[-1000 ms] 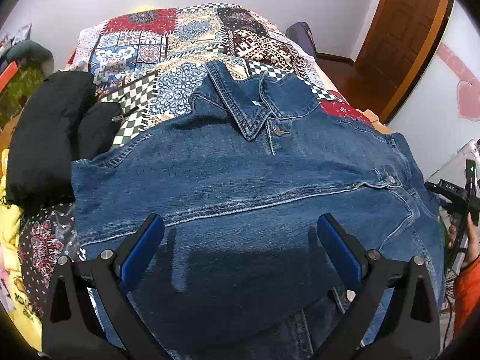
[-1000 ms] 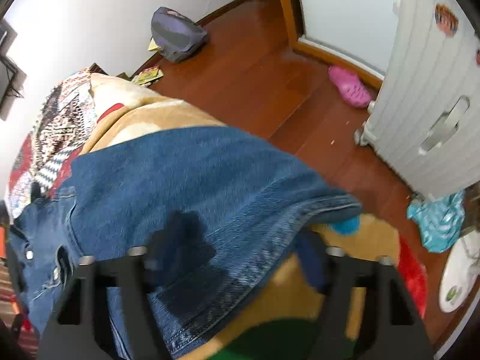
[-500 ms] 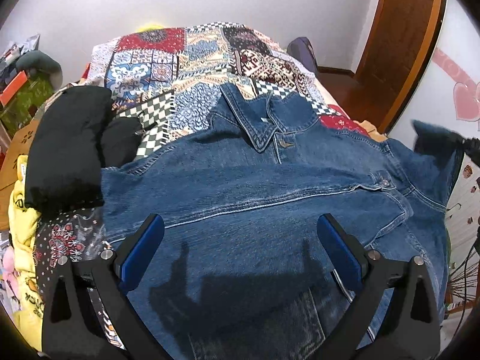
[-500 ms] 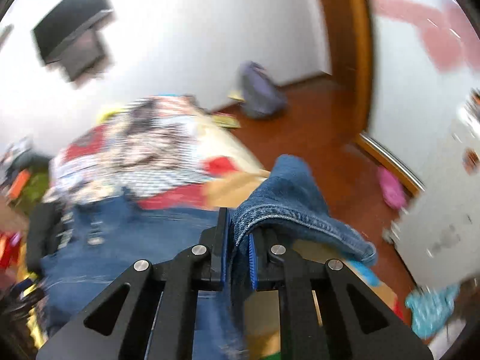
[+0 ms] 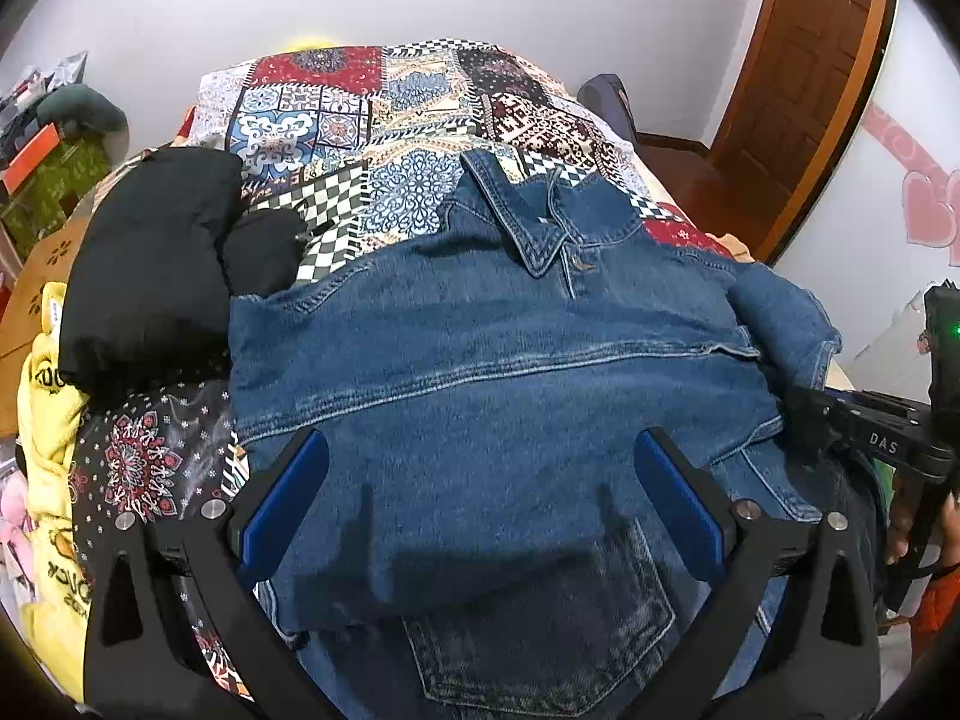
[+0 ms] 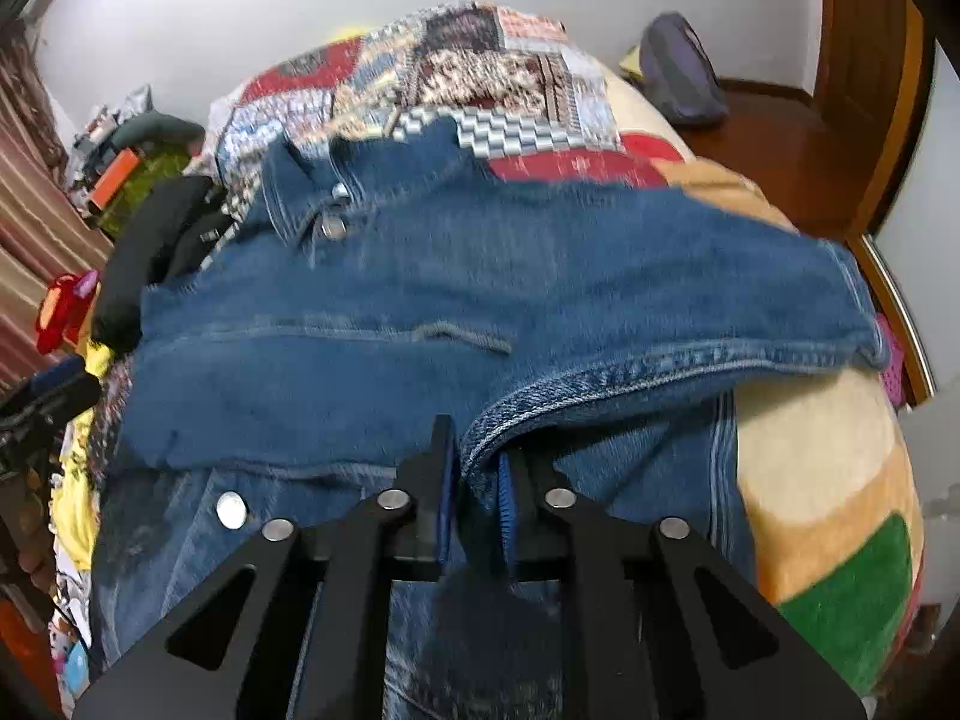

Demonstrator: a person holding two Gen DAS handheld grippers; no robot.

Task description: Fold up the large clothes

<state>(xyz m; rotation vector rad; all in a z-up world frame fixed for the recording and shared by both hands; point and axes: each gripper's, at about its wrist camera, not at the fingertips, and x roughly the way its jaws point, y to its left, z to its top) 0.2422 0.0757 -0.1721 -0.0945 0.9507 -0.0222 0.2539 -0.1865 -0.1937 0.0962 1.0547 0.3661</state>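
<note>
A blue denim jacket (image 5: 492, 360) lies collar-up on the bed, over a pair of jeans (image 5: 540, 630). My left gripper (image 5: 480, 492) is open and empty, hovering over the jacket's lower half. My right gripper (image 6: 474, 480) is shut on the hem of the jacket's right sleeve (image 6: 690, 300), which is drawn in across the jacket body (image 6: 360, 312). The right gripper also shows at the right edge of the left wrist view (image 5: 798, 414).
A patchwork quilt (image 5: 390, 96) covers the bed. Black clothing (image 5: 150, 252) and yellow clothing (image 5: 48, 420) lie at the left. A striped blanket (image 6: 828, 480) covers the bed's right edge. A wooden door (image 5: 822, 72) and a grey bag (image 6: 678, 72) are beyond.
My right gripper shut on the sleeve hem at the bed's edge, lifted it and carried it left over the jacket. My left gripper rose slightly and stayed open.
</note>
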